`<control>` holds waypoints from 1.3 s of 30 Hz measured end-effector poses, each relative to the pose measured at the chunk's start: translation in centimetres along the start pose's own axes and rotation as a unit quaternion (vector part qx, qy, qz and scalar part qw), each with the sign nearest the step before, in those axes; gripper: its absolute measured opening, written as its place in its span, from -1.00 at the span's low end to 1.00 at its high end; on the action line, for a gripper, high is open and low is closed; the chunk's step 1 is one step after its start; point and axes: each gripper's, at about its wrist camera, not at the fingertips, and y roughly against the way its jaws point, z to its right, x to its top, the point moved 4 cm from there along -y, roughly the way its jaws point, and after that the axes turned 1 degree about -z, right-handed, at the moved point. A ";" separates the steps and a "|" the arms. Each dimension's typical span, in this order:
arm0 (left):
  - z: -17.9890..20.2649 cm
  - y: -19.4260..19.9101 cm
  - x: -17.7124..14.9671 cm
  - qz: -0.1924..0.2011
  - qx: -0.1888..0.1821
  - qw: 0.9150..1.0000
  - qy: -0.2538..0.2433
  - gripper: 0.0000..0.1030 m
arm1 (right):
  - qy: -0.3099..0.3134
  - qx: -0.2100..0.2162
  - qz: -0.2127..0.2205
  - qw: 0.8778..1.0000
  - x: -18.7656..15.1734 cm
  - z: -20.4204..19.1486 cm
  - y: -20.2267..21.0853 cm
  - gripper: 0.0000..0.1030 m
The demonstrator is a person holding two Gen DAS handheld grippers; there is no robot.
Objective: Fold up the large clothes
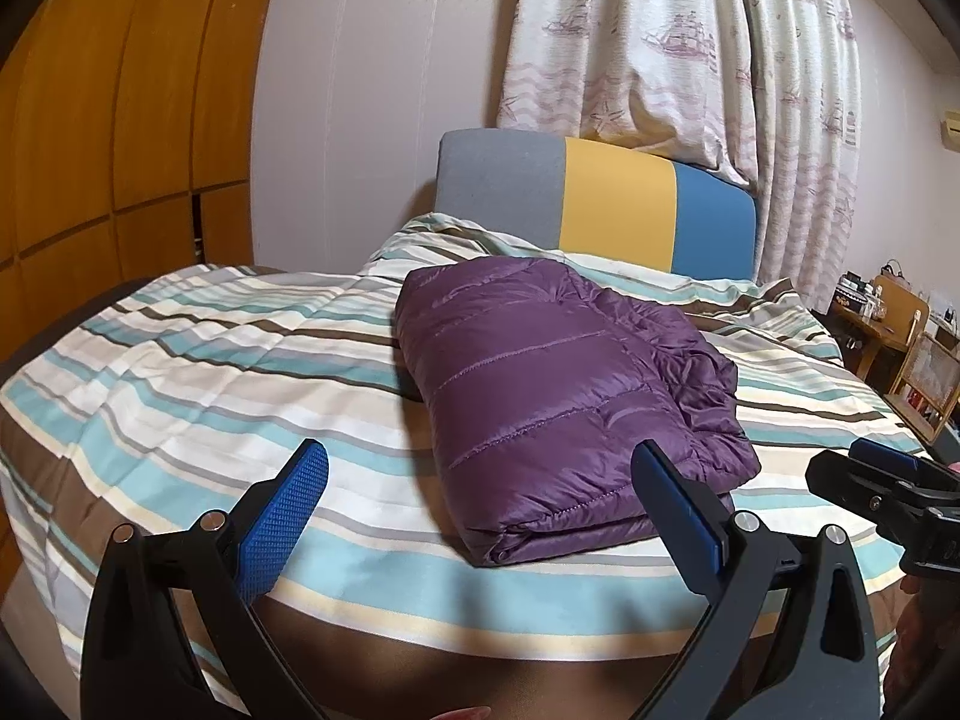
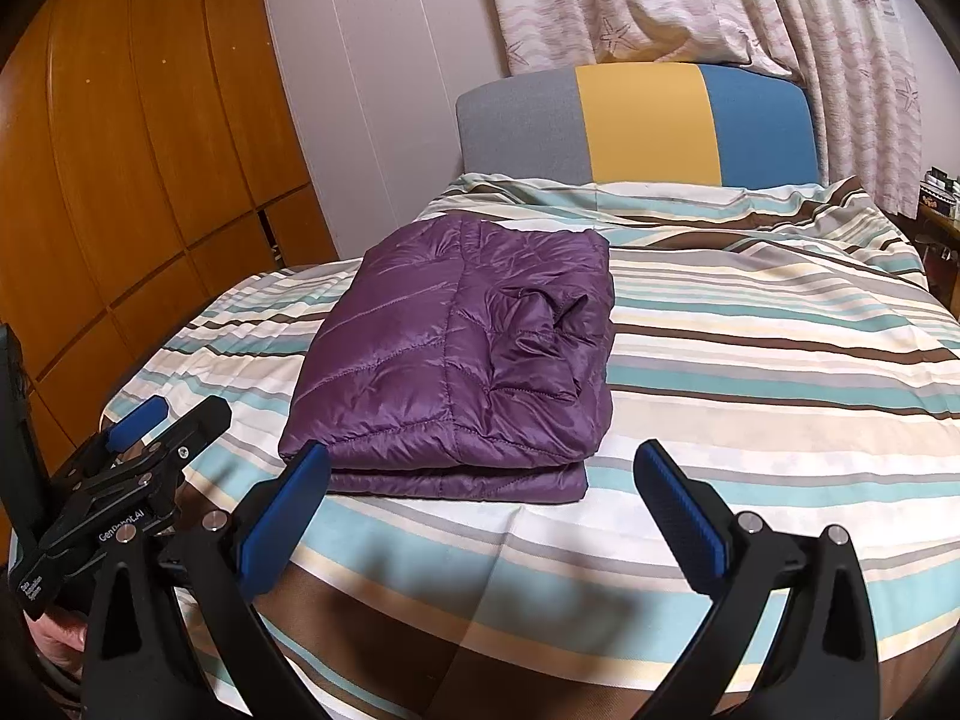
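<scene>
Purple quilted jacket [image 1: 558, 396] lies folded on the striped bed [image 1: 198, 372]; left tool [image 1: 480, 468] and right tool [image 2: 480, 468] gape wide, holding nothing.

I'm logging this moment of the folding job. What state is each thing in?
Purple jacket: folded into a compact stack, lying on the bed, untouched.
Left gripper: open, holding nothing, clear of the jacket.
Right gripper: open, holding nothing, clear of the jacket.
Striped bedcover: spread over the bed, rumpled near the headboard.
Curtains: drawn shut.
</scene>
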 end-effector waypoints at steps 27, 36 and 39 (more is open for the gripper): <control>0.1 -0.7 -0.8 -0.021 -0.013 1.000 0.007 0.94 | -0.004 0.001 -0.004 1.000 -0.2 0.3 -0.1 0.96; 0.2 -0.7 -0.8 -0.024 -0.017 1.000 0.007 0.94 | -0.007 0.001 -0.006 1.000 -0.3 0.2 -0.4 0.96; 0.2 -0.7 -0.8 -0.025 -0.017 1.000 0.006 0.94 | -0.006 0.001 -0.007 1.000 -0.4 0.2 -0.4 0.96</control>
